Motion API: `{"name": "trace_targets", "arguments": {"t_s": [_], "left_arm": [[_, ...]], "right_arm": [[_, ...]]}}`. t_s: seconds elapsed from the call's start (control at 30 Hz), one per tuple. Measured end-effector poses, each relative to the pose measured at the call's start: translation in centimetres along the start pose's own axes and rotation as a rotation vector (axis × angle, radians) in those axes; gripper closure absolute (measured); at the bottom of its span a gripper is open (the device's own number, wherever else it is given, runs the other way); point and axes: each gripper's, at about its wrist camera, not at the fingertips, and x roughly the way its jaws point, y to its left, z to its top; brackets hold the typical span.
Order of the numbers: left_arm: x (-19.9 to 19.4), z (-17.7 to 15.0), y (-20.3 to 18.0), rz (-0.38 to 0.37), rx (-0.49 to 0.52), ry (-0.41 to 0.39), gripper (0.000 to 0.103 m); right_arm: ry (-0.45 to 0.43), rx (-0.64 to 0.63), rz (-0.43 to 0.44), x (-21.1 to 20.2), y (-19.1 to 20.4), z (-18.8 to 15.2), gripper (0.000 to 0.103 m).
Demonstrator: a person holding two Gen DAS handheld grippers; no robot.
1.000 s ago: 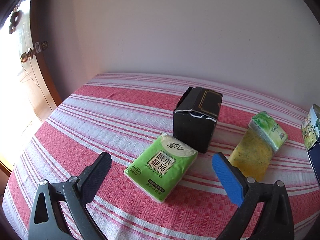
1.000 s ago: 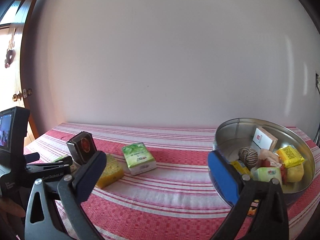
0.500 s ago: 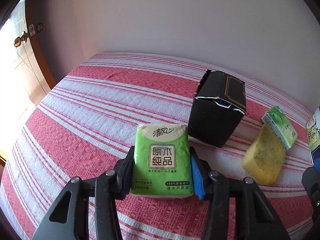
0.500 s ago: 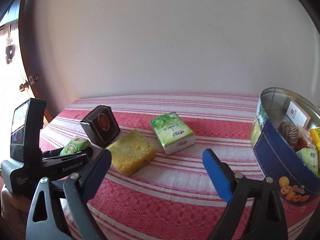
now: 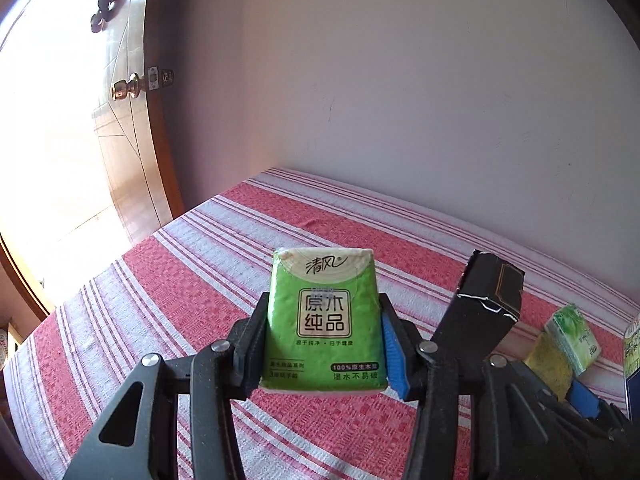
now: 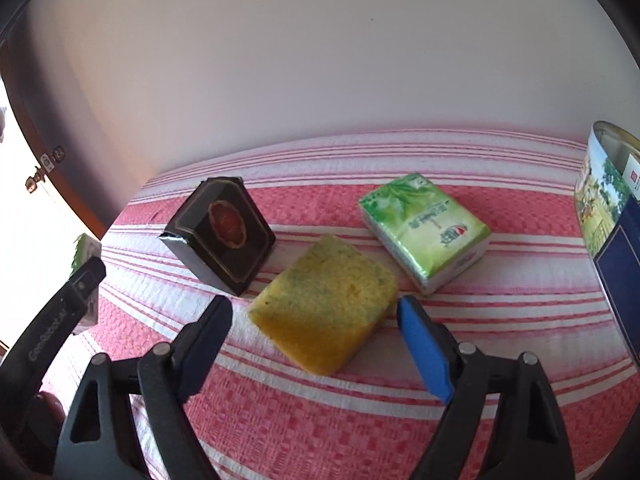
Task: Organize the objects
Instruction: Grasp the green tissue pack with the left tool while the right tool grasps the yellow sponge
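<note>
Since a second ago, left tongs point(image 5: 324, 344) have clamped the green tissue pack point(image 5: 323, 320) and lifted it. Right tongs point(image 6: 314, 316), closing but touching nothing, have dropped toward the yellow sponge point(image 6: 326, 306), which lies just ahead between their tips, long axis slanting forward-right.

In the right wrist view, the sponge point(image 6: 324, 304) lies in the middle of the counter point(image 6: 400, 412). The box point(image 6: 220, 236) stands just to its upper left. A tissue pack point(image 6: 426, 230) lies to its upper right. The tin point(image 6: 612, 216) stands at the right edge. In the left wrist view, another tissue pack point(image 5: 323, 322) sits in the middle, with the door point(image 5: 120, 128) at the upper left.
</note>
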Motion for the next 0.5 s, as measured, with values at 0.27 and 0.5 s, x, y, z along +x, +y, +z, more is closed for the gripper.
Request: {"name": "trace_targets", "arguments": {"t_s": [0.27, 0.5], "left_arm": [[-0.4, -0.6, -0.4, 0.026, 0.064, -0.020, 0.052], [-1.4, -1.0, -0.4, 0.002, 0.069, -0.059, 0.052]], "right_arm": [[0.043, -0.058, -0.084, 0.5, 0.0, 0.3, 0.039], [-0.093, -0.113, 0.030, -4.7, -1.4, -1.7, 0.042]]}}
